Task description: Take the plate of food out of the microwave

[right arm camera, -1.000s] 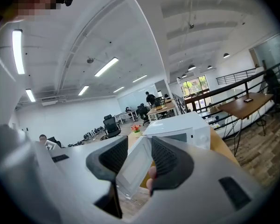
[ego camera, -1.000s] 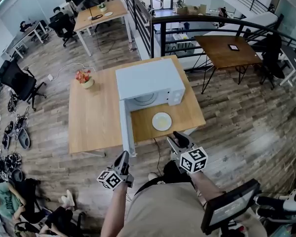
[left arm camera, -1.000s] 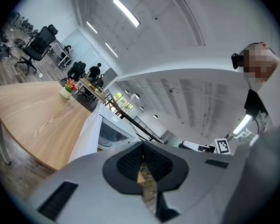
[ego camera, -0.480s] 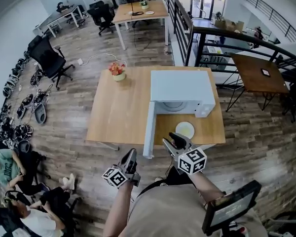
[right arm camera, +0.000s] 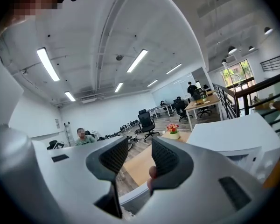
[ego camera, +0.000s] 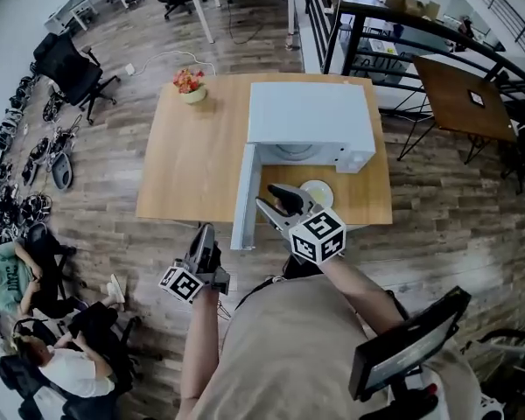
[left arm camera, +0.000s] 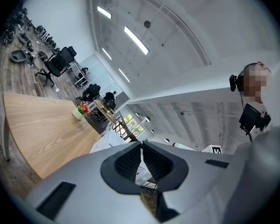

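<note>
A white microwave [ego camera: 308,112] stands on the wooden table [ego camera: 192,164] with its door [ego camera: 244,196] swung open to the left. A white plate [ego camera: 321,192] with pale food lies on the table in front of the microwave's opening, partly hidden by my right gripper [ego camera: 278,201]. That gripper hovers over the table's front edge between door and plate, open and empty; in the right gripper view its jaws [right arm camera: 139,158] show a clear gap. My left gripper [ego camera: 205,234] hangs off the table's front, left of the door. Its pads [left arm camera: 130,160] meet at the tips, shut on nothing.
A flower pot [ego camera: 190,87] sits at the table's far left corner. A black railing [ego camera: 359,24] runs behind the microwave, with a brown table [ego camera: 464,94] to the right. Office chairs [ego camera: 70,68] and seated people [ego camera: 9,278] are at the left. A dark screen [ego camera: 407,353] is near my right elbow.
My right gripper has moved up and left, from below the table's front edge to over it, beside the plate. The left gripper has shifted slightly. The whole view has swung.
</note>
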Tool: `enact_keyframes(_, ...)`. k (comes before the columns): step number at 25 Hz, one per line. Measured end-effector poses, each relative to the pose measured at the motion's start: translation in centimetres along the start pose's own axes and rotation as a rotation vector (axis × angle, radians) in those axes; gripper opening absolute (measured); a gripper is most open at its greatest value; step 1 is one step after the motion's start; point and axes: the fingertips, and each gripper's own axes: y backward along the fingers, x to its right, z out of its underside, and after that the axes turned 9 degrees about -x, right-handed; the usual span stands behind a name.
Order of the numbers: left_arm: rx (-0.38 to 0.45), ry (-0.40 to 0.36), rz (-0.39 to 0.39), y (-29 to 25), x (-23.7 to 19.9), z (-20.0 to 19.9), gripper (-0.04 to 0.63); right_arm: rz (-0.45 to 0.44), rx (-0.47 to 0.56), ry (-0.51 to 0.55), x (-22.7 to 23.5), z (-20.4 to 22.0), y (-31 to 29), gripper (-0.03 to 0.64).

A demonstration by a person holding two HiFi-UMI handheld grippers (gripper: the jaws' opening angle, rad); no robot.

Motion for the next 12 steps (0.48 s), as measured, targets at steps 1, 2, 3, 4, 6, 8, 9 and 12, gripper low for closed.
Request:
enact_keyframes(1, 0.002, 0.000, -0.001, -0.9, 0.2, 0.0, 0.003, -0.004, -0.005, 0.001, 0.8, -0.2, 0.2, 0.164)
enact_keyframes(2, 0.003, -0.001, 0.000, -1.9, 0.5, 0.0, 0.003, -0.007, -0.009, 0.000, 1.6, -0.4, 0.5, 0.164)
enact_keyframes(3, 0.001, -0.002, 0.002, -2.9, 1.0, 0.0, 0.003, -0.011, -0.013, -0.001, 2.5, -0.7, 0.8, 0.164)
enact_keyframes(4, -0.002, -0.003, 0.005, -3.9, 1.5, 0.0, 0.003, -0.016, -0.016, -0.005, 3.3, -1.0, 1.1, 0.164)
enact_keyframes(6, -0.013, -0.007, 0.013, -6.1, 2.5, -0.1, 0.003, -0.031, -0.021, -0.024, 5.0, -1.7, 1.4, 0.164)
enact_keyframes(8, -0.031, -0.011, 0.023, -8.2, 3.4, -0.1, 0.003, -0.045, -0.025, -0.054, 6.5, -2.3, 1.8, 0.164)
enact_keyframes(9, -0.041, -0.012, 0.027, -9.1, 3.7, 0.0, 0.003, -0.051, -0.026, -0.070, 7.1, -2.4, 2.0, 0.164)
enact_keyframes(12, -0.058, -0.012, 0.035, -11.4, 4.7, 0.8, 0.003, -0.093, -0.013, -0.122, 8.9, -2.6, 2.9, 0.164)
